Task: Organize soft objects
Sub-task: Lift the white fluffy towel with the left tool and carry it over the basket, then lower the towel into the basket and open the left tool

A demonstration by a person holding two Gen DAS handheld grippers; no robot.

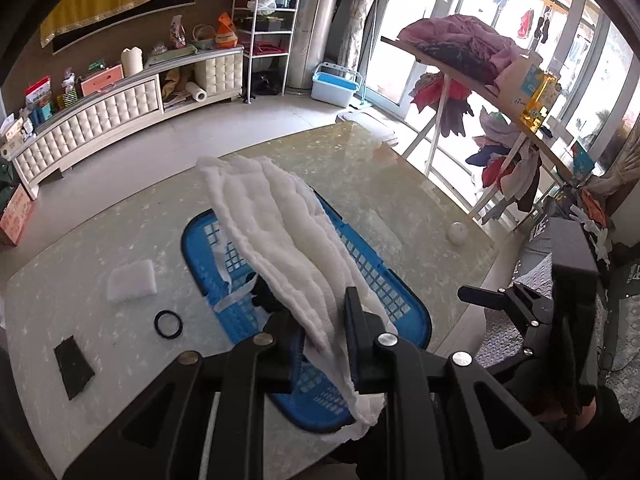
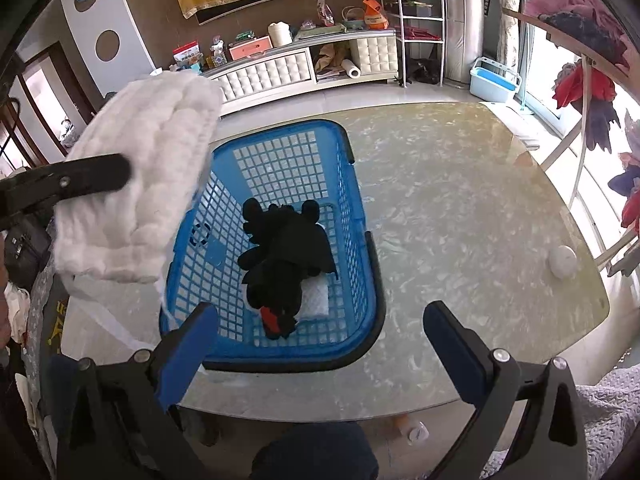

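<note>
Overhead, quilted white cloth (image 1: 288,240) above latticed blue plastic basket (image 2: 360,216).

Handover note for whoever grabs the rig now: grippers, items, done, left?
Left gripper: shut on the white cloth, held in the air over the blue basket.
Right gripper: open, empty, at the basket's near rim.
Done: black plush and a white pad are in the basket.
Left: drop the cloth in; white sponge and dark pad lie on the table.
</note>
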